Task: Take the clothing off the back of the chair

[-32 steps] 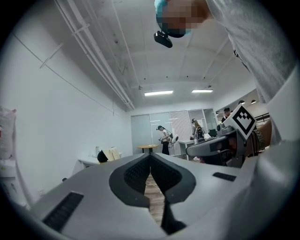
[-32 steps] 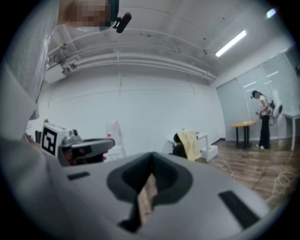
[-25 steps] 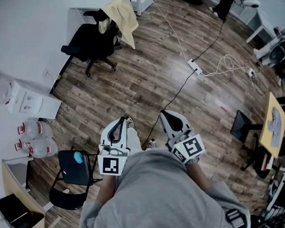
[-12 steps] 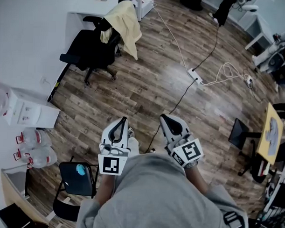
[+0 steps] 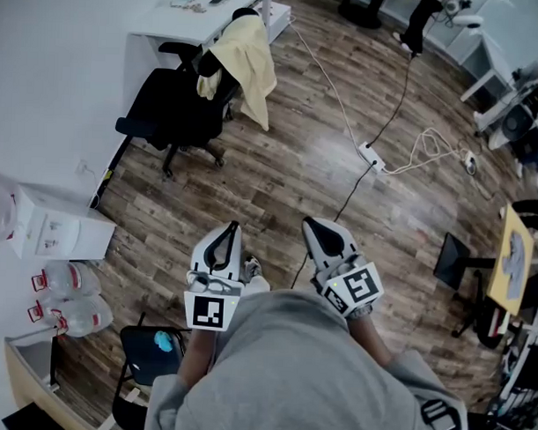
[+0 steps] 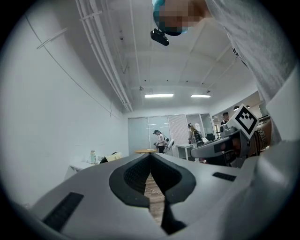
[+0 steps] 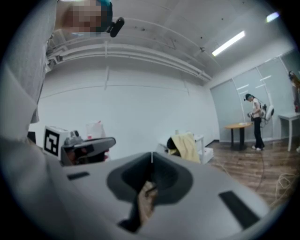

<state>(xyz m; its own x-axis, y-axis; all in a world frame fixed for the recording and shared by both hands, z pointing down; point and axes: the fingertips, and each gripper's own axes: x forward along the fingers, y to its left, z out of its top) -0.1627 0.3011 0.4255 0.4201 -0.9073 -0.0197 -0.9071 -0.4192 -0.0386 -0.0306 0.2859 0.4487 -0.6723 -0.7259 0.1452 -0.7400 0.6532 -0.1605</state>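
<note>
A pale yellow piece of clothing (image 5: 245,61) hangs over the back of a black office chair (image 5: 171,114) at the upper left of the head view, next to a white desk (image 5: 183,22). It also shows small and far off as the yellow clothing (image 6: 114,155) in the left gripper view, and as the clothing (image 7: 186,145) in the right gripper view. My left gripper (image 5: 225,229) and right gripper (image 5: 312,224) are held side by side in front of my body, pointing level toward the chair and well short of it. Both have their jaws together with nothing between them.
A power strip (image 5: 370,154) with cables lies across the wooden floor between me and the room's far side. A white box (image 5: 52,233) and water bottles (image 5: 68,282) stand at the left wall. A black folding chair (image 5: 149,355) is close at my lower left. People stand far off.
The chair with the clothing has slid lower and nearer in the head view as I walk toward it. Both grippers keep the same pose and stay shut.
</note>
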